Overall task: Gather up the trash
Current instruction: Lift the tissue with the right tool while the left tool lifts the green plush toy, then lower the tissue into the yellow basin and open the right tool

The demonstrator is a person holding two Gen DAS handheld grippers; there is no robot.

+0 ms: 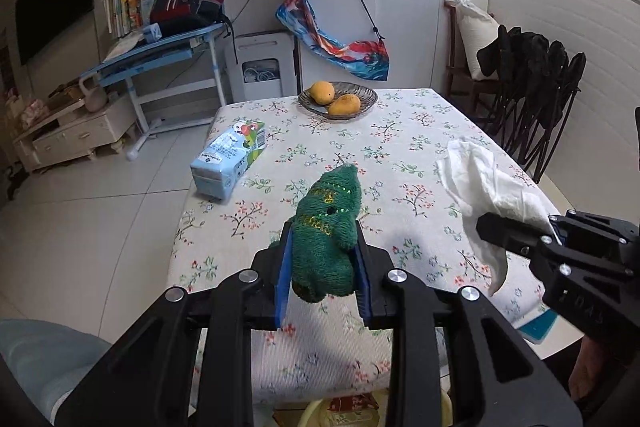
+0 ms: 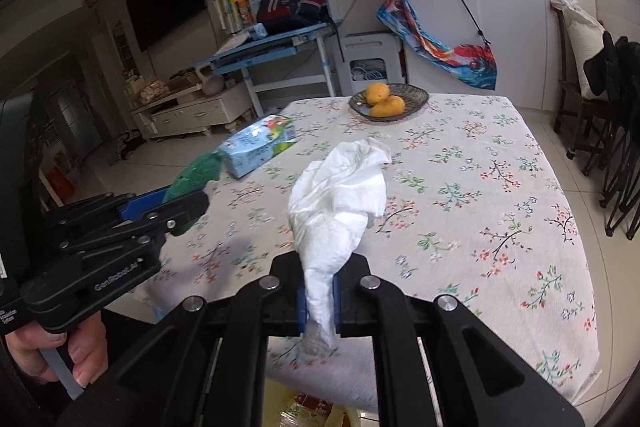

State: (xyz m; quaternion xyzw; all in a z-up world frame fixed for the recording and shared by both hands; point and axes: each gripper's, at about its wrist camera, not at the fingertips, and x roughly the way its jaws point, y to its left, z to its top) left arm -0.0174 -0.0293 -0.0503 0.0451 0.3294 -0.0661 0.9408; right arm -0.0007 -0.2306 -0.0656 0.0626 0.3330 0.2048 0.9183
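My left gripper (image 1: 323, 259) is shut on a green knitted cloth (image 1: 328, 227), which sticks up between its blue pads above the near edge of the floral table (image 1: 400, 131). In the right wrist view the same left gripper (image 2: 188, 199) shows at the left with the green cloth (image 2: 196, 175) in it. My right gripper (image 2: 319, 297) is shut on a crumpled white tissue (image 2: 340, 195) that stands up from the jaws over the table (image 2: 480, 187). From the left wrist view the right gripper (image 1: 516, 227) sits at the right with the white tissue (image 1: 488, 187).
A blue tissue pack (image 1: 228, 159) lies near the table's left edge. At the far end stands a woven dish (image 1: 360, 93) with two mangoes (image 1: 332, 97). A yellow bin (image 1: 320, 413) with rubbish shows below the near table edge. Folded black chairs (image 1: 536, 95) stand at the right.
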